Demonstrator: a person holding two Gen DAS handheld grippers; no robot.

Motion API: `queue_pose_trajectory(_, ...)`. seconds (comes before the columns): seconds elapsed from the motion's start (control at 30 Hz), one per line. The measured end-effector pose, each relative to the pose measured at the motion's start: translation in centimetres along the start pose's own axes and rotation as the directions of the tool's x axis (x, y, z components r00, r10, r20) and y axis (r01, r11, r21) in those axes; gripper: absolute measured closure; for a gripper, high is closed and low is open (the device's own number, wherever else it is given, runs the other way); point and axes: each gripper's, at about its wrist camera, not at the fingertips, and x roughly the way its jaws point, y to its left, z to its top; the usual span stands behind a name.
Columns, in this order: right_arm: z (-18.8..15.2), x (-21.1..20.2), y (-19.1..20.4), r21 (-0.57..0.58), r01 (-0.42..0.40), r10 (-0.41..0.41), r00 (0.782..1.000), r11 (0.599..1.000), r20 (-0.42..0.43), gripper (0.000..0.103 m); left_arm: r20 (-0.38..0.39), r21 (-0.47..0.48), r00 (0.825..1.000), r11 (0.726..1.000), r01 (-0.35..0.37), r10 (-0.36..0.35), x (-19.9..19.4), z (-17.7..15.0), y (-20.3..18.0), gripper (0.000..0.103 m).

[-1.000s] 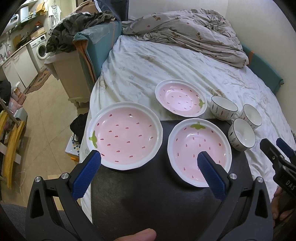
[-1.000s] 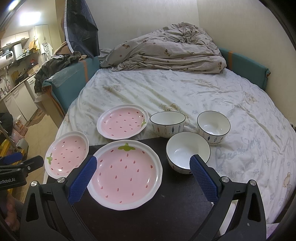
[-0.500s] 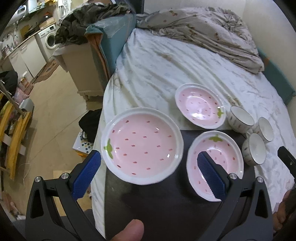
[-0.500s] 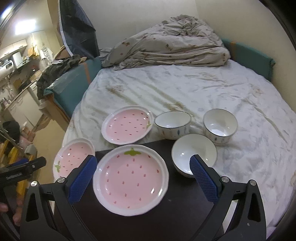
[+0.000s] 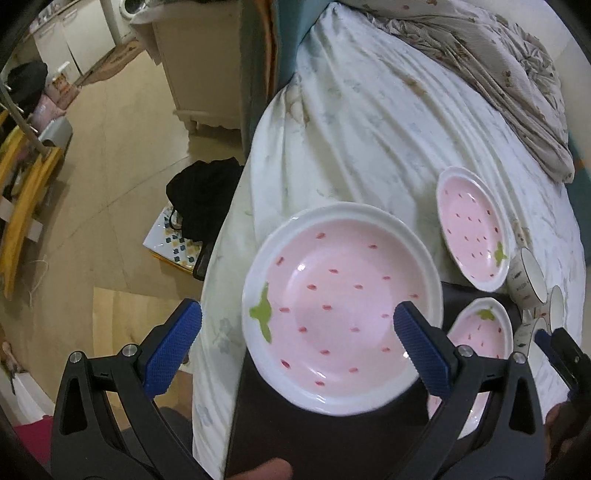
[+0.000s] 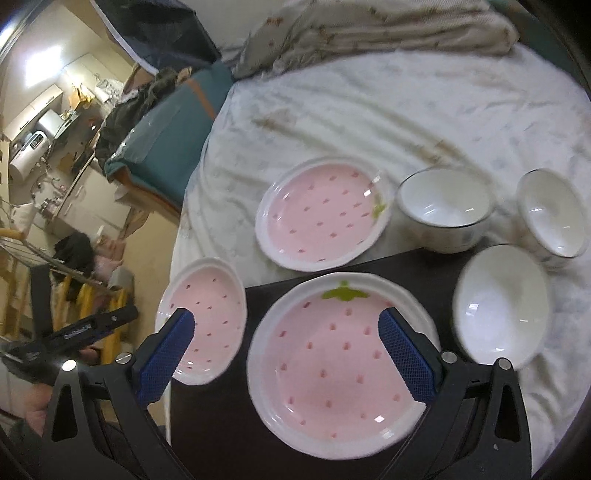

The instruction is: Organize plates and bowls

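Three pink strawberry plates and three white bowls lie on a bed and a black board. In the left wrist view my open left gripper (image 5: 297, 339) hovers over the left plate (image 5: 341, 306), which overhangs the board's left edge. In the right wrist view my open right gripper (image 6: 286, 349) hovers over the middle plate (image 6: 341, 363) on the board (image 6: 218, 413). The far plate (image 6: 321, 214) lies on the sheet. One bowl (image 6: 500, 306) sits at the board's right edge, with two bowls (image 6: 445, 208) (image 6: 552, 214) behind it on the sheet.
A crumpled duvet (image 6: 388, 29) lies at the far end of the bed (image 6: 406, 110). The bed's left edge drops to the floor (image 5: 110, 166), where a black bag (image 5: 203, 199) lies. A teal headboard and a cabinet (image 5: 207, 66) stand at left.
Both grippers have moved closer to the plates and tilted downward. The left gripper has swung left, so the left plate now fills its view. Plates and bowls have not moved.
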Motion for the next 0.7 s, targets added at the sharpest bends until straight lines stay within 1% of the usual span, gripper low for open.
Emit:
queue_pose_trajectory(0.03, 0.1, 0.8, 0.1, 0.001, -0.022, 0.022, 1.0, 1.0, -0.014, 0.009, -0.011, -0.015, 1.0, 1.0, 0.007, -0.007, 0.6, 0.2, 0.7, 0.001)
queue_pose_trajectory(0.07, 0.4, 1.8, 0.4, 0.004, -0.049, 0.049, 0.998, 0.999, -0.032, 0.01, -0.024, -0.031, 1.0, 0.999, 0.016, -0.017, 1.0, 0.3, 1.1, 0.004)
queue_pose_trajectory(0.1, 0.8, 3.2, 0.7, 0.007, -0.088, 0.088, 0.994, 0.996, -0.059, 0.013, -0.045, -0.052, 0.998, 0.998, 0.042, -0.044, 1.5, 0.4, 1.7, 0.01)
queue_pose_trajectory(0.17, 1.0, 5.2, 1.2, 0.019, -0.133, 0.134, 0.986, 0.991, -0.102, 0.018, -0.078, -0.066, 0.994, 0.995, 0.071, -0.076, 2.5, 0.7, 2.1, 0.016)
queue_pose_trajectory(0.2, 1.2, 6.9, 1.5, 0.029, -0.154, 0.157, 0.978, 0.988, -0.137, 0.023, -0.088, -0.071, 0.992, 0.994, 0.08, -0.086, 3.1, 0.9, 2.3, 0.02)
queue_pose_trajectory(0.23, 1.3, 7.8, 1.6, 0.034, -0.17, 0.173, 0.973, 0.985, -0.154, 0.029, -0.091, -0.077, 0.992, 0.993, 0.086, -0.093, 3.6, 1.1, 2.5, 0.022)
queue_pose_trajectory(0.27, 1.3, 8.9, 1.8, 0.036, -0.183, 0.187, 0.967, 0.982, -0.171, 0.031, -0.095, -0.084, 0.991, 0.993, 0.087, -0.095, 4.0, 1.2, 2.8, 0.026)
queue_pose_trajectory(0.33, 1.3, 10.9, 2.2, 0.03, -0.186, 0.188, 0.96, 0.982, -0.209, 0.037, -0.113, -0.102, 0.987, 0.99, 0.101, -0.113, 4.9, 1.2, 3.3, 0.03)
queue_pose_trajectory(0.47, 1.2, 13.1, 2.8, 0.012, -0.195, 0.193, 0.952, 0.981, -0.238, 0.039, -0.147, -0.099, 0.98, 0.988, 0.121, -0.135, 6.2, 1.0, 3.7, 0.05)
queue_pose_trajectory(0.5, 1.3, 13.7, 3.0, 0.009, -0.194, 0.19, 0.95, 0.981, -0.249, 0.041, -0.153, -0.101, 0.978, 0.987, 0.124, -0.139, 6.4, 0.9, 3.7, 0.052)
queue_pose_trajectory(0.53, 1.2, 14.0, 3.0, 0.007, -0.192, 0.188, 0.949, 0.981, -0.254, 0.045, -0.155, -0.105, 0.978, 0.987, 0.125, -0.141, 6.6, 0.9, 3.9, 0.053)
queue_pose_trajectory(0.57, 1.3, 14.4, 3.0, 0.005, -0.182, 0.177, 0.949, 0.983, -0.261, 0.047, -0.159, -0.11, 0.977, 0.986, 0.129, -0.145, 6.8, 0.9, 4.0, 0.059)
queue_pose_trajectory(0.6, 1.2, 14.3, 2.8, 0.004, -0.164, 0.16, 0.953, 0.986, -0.258, 0.053, -0.164, -0.114, 0.975, 0.985, 0.133, -0.15, 7.0, 0.9, 4.0, 0.065)
queue_pose_trajectory(0.63, 1.2, 14.4, 2.4, 0.011, -0.141, 0.14, 0.958, 0.99, -0.252, 0.061, -0.175, -0.115, 0.972, 0.984, 0.137, -0.155, 7.2, 0.8, 4.0, 0.067)
queue_pose_trajectory(0.7, 1.1, 15.0, 1.7, 0.038, -0.136, 0.141, 0.953, 0.99, -0.268, 0.063, -0.172, -0.109, 0.974, 0.985, 0.132, -0.149, 7.4, 0.9, 4.0, 0.069)
